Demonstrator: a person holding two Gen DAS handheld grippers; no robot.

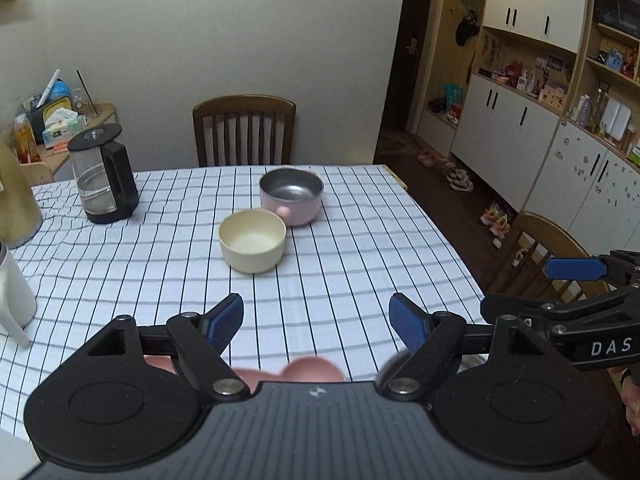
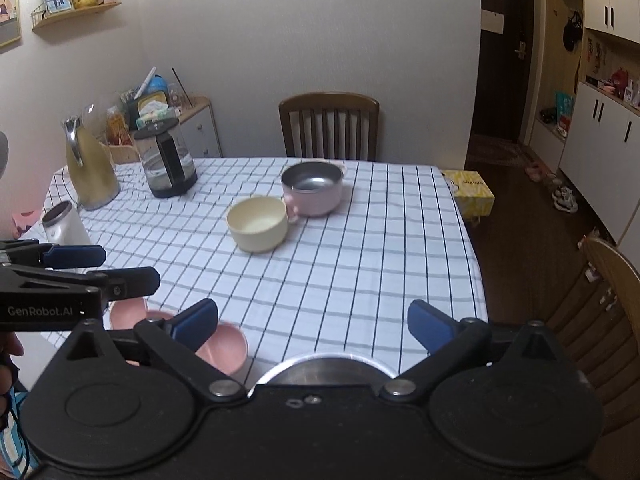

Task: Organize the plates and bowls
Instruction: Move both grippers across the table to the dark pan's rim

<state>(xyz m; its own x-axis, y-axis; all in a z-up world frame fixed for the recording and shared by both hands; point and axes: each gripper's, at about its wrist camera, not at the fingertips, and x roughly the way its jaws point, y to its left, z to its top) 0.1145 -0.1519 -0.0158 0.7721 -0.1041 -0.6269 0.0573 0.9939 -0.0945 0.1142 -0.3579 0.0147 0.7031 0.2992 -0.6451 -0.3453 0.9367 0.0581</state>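
- Left gripper (image 1: 316, 322): jaws spread wide, nothing between the blue pads, only checked cloth in the gap; held above the near edge of the tabletop (image 1: 360, 248), pointing down and forward
- Right gripper (image 2: 313, 325): jaws at their widest, also holding nothing; it hangs over the near edge towards the right corner, with the rim of a steel dish (image 2: 324, 368) just under and behind the gap, not touched by either pad
- A pink dish (image 2: 224, 346) sits at the near edge just beside the right gripper's left finger, partly hidden by the gripper bodies; it may be more than one pink piece, cannot tell
- Cream bowl (image 1: 252, 240) stands about mid-table, rim up and empty; pink bowl with steel lining (image 1: 291, 197) is just behind it towards the far edge, the two touching or nearly so
- Judgement: both grippers are free and clear of the near-edge pieces, so the step in hand looks like the gap between a set-down and the next pick; the two mid-table bowls remain ungathered
- Next move calls for: reaching forward to the cream bowl, one pad inside and one outside the wall, then closing; the pink bowl's side lug crowds the far side, so approach from the near rim
- Right wrist view only: steel dish rim, the pink dish shown clearly, yellow box (image 2: 472, 192) off the far right corner, gold jug (image 2: 90, 172) at the far left corner
- Left wrist view only: the pink dish reduced to a blur under the jaws; the right gripper shown from the side, open
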